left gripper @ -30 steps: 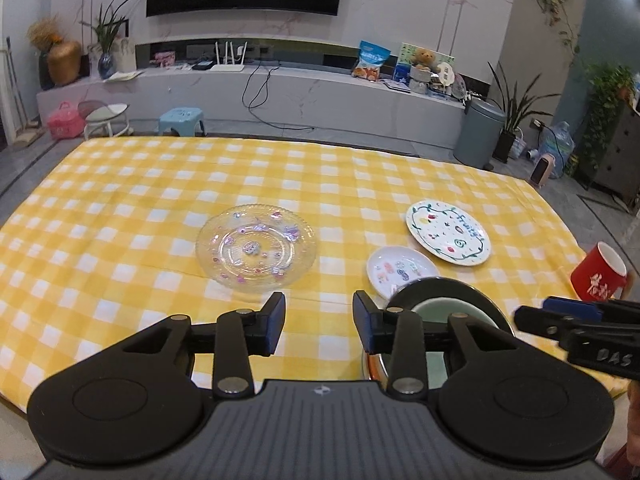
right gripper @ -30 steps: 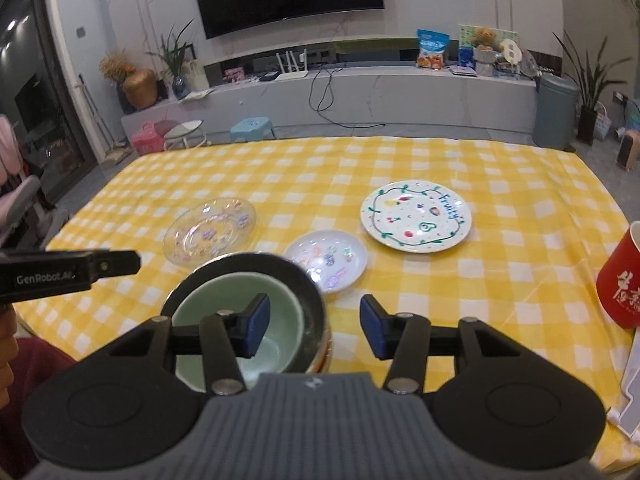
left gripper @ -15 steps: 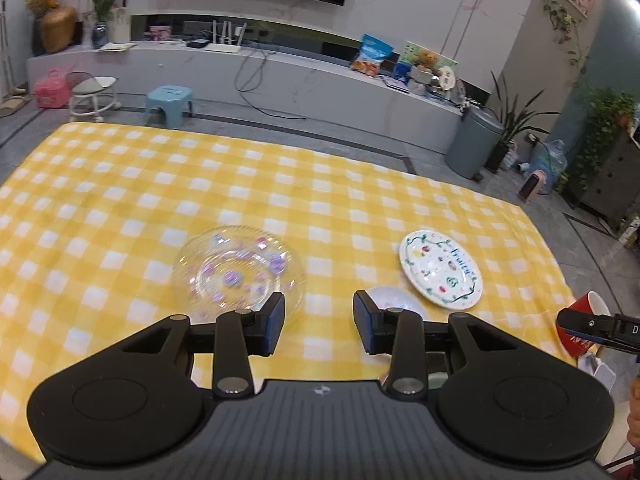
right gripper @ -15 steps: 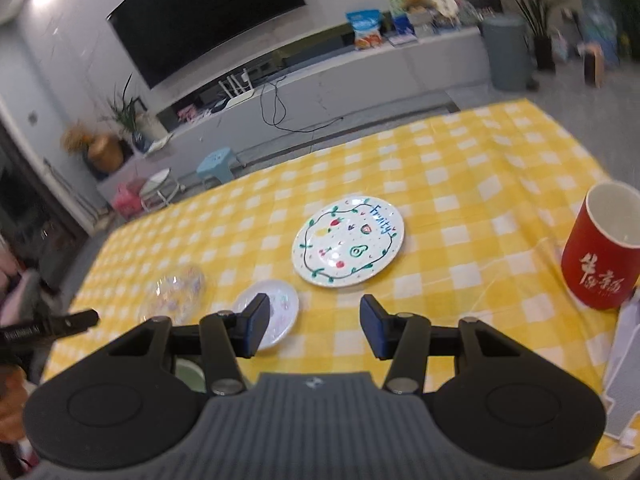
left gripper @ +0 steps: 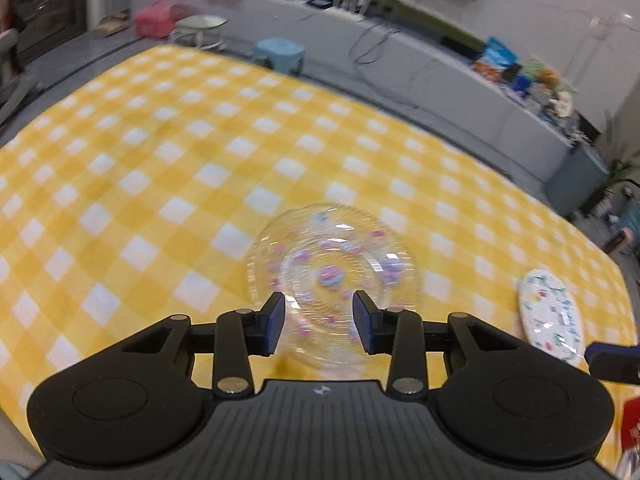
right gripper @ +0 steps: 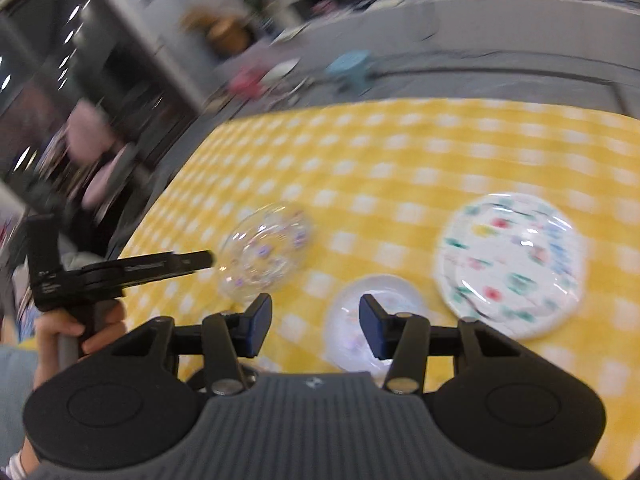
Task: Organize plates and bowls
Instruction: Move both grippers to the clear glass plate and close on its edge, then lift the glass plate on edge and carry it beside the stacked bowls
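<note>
A clear glass plate (left gripper: 332,276) with pink and blue flower dots lies on the yellow checked tablecloth (left gripper: 160,160). My left gripper (left gripper: 319,320) hovers open over its near rim, nothing between its fingers. Far right lies a white painted plate (left gripper: 550,322). In the blurred right wrist view my right gripper (right gripper: 316,326) is open and empty above the cloth. A small white plate (right gripper: 372,312) lies just beyond its right finger, with the painted plate (right gripper: 510,264) to the right and the glass plate (right gripper: 264,256) to the left. The left gripper (right gripper: 200,260), held by a hand (right gripper: 80,328), reaches the glass plate's edge.
A red cup (left gripper: 632,424) shows at the bottom right corner of the left wrist view, just below the right gripper's tip (left gripper: 612,360). The table's far edge (left gripper: 360,96) borders a floor with a blue stool (left gripper: 280,50) and a long grey bench (left gripper: 440,64).
The left gripper has moved forward and down to the glass plate, and the stacked bowls have left its view. The right gripper has swung left; the red cup has dropped out of its view.
</note>
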